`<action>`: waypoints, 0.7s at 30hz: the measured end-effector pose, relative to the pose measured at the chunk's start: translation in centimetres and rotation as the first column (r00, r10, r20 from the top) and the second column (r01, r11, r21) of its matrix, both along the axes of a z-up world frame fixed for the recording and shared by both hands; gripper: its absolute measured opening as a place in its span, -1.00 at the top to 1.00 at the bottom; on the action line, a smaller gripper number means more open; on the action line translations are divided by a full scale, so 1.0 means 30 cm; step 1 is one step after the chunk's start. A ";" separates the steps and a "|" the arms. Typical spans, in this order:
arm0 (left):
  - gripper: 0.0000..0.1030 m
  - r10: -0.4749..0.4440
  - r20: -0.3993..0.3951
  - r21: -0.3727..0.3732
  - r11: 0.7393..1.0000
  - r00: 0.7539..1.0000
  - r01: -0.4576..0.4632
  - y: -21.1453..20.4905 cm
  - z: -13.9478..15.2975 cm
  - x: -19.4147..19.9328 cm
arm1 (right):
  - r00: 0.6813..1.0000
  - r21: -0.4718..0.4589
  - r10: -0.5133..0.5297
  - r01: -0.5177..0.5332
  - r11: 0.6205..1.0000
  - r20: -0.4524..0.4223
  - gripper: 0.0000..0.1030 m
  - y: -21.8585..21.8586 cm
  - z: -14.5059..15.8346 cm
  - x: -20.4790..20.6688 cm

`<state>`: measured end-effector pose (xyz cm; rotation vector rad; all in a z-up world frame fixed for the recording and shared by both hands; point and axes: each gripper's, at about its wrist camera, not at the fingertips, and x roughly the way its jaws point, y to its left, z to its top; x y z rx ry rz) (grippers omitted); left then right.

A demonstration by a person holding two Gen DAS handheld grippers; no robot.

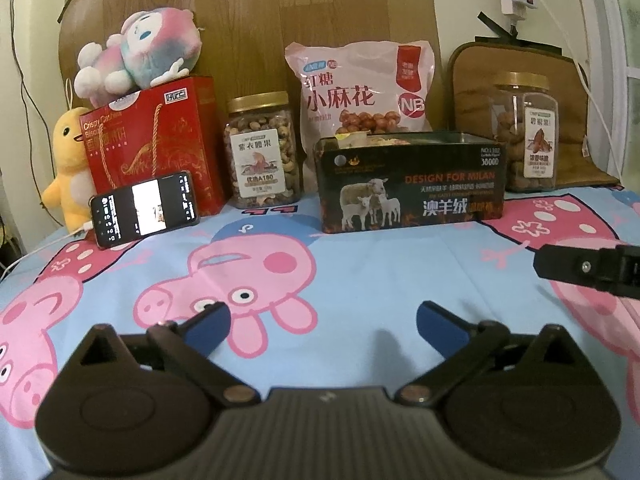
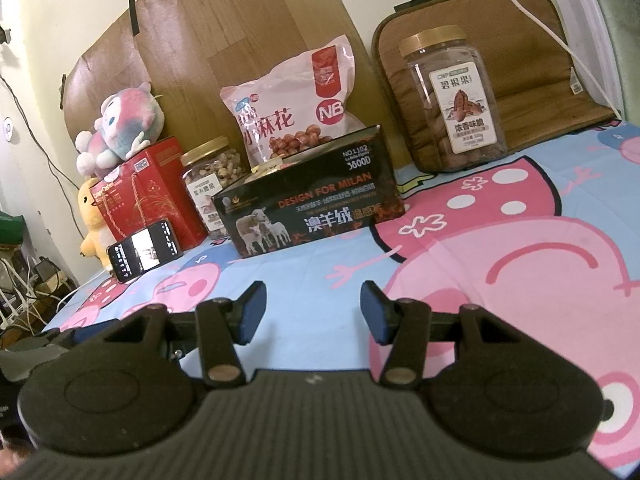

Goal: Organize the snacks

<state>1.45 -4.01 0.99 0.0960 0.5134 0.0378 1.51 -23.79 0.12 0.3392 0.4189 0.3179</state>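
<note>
A black open box (image 1: 408,184) with sheep printed on it stands on the cartoon-pig sheet, with small snack packets showing over its rim; it also shows in the right wrist view (image 2: 308,204). Behind it leans a pink snack bag (image 1: 360,88) (image 2: 296,108). A gold-lidded cashew jar (image 1: 262,148) (image 2: 210,180) stands left of the box, a pecan jar (image 1: 526,136) (image 2: 452,100) stands to its right, and a red biscuit box (image 1: 156,144) (image 2: 152,192) is further left. My left gripper (image 1: 322,322) is open and empty, well short of the box. My right gripper (image 2: 312,312) is open and empty; part of it shows at the left view's right edge (image 1: 592,268).
A lit phone (image 1: 144,208) (image 2: 144,256) leans on the red box. A pink plush (image 1: 140,52) sits on that box and a yellow duck plush (image 1: 72,164) stands beside it. A brown cushion (image 2: 500,60) leans on the wall behind the pecan jar. Cables hang at the left bed edge (image 2: 24,292).
</note>
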 end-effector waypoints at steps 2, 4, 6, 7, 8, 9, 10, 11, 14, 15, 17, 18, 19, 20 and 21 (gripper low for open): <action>-0.99 0.003 -0.001 -0.007 1.000 1.000 -0.004 0.004 0.000 -0.001 | 1.000 0.001 -0.001 0.001 1.000 0.000 -0.07 0.000 0.000 0.001; -1.00 0.008 0.001 -0.013 1.000 1.000 -0.008 0.008 0.001 -0.003 | 1.000 0.000 -0.001 0.001 1.000 -0.001 -0.07 0.000 -0.001 0.000; -1.00 0.014 0.006 -0.017 1.000 1.000 -0.014 0.012 0.002 -0.005 | 1.000 0.000 -0.001 0.001 1.000 0.000 -0.07 0.000 -0.001 0.000; -1.00 0.018 0.008 -0.019 1.000 1.000 -0.017 0.013 0.003 -0.007 | 1.000 0.000 -0.001 0.001 1.000 0.001 -0.07 0.000 -0.001 0.000; -1.00 0.020 0.011 -0.020 1.000 1.000 -0.020 0.015 0.004 -0.009 | 1.000 0.000 -0.001 0.001 1.000 0.000 -0.07 0.000 -0.001 0.000; -1.00 0.023 0.013 -0.022 1.000 1.000 -0.023 0.017 0.005 -0.009 | 1.000 0.000 -0.002 0.002 1.000 0.000 -0.07 0.000 -0.001 -0.001; -1.00 0.025 0.014 -0.021 0.999 1.000 -0.025 0.019 0.006 -0.009 | 1.000 0.000 -0.002 0.002 1.000 0.000 -0.07 0.000 -0.001 -0.001; -1.00 0.026 0.015 -0.019 0.999 1.000 -0.026 0.019 0.007 -0.011 | 1.000 0.000 -0.002 0.002 1.000 0.001 -0.07 0.000 -0.001 -0.001; -1.00 0.034 0.005 0.019 0.999 0.999 -0.034 0.007 0.007 -0.008 | 1.000 0.001 -0.003 0.003 1.000 0.000 -0.07 0.001 -0.001 -0.002; -1.00 0.038 0.004 0.035 0.999 0.999 -0.038 0.001 0.006 -0.009 | 1.000 0.001 -0.002 0.002 1.000 0.000 -0.07 0.000 -0.002 -0.002; -1.00 0.040 0.010 0.055 0.998 0.999 -0.041 -0.005 0.005 -0.012 | 1.000 0.000 -0.003 0.003 1.000 0.001 -0.07 0.000 -0.002 -0.002; -1.00 0.042 0.016 0.062 0.997 0.999 -0.043 -0.009 0.007 -0.017 | 1.000 0.000 -0.002 0.002 1.000 0.001 -0.07 -0.001 -0.002 -0.002; -1.00 0.042 0.019 0.066 0.997 0.999 -0.043 -0.011 0.008 -0.019 | 1.000 0.001 -0.002 0.002 1.000 0.001 -0.07 -0.001 -0.002 -0.002; -1.00 0.044 0.021 0.070 0.997 0.999 -0.046 -0.012 0.009 -0.021 | 1.000 0.001 -0.002 0.002 1.000 0.002 -0.07 -0.001 -0.003 -0.002; -1.00 0.047 0.022 0.071 0.996 0.999 -0.048 -0.012 0.011 -0.021 | 1.000 0.001 -0.002 0.002 1.000 0.001 -0.07 -0.001 -0.003 -0.003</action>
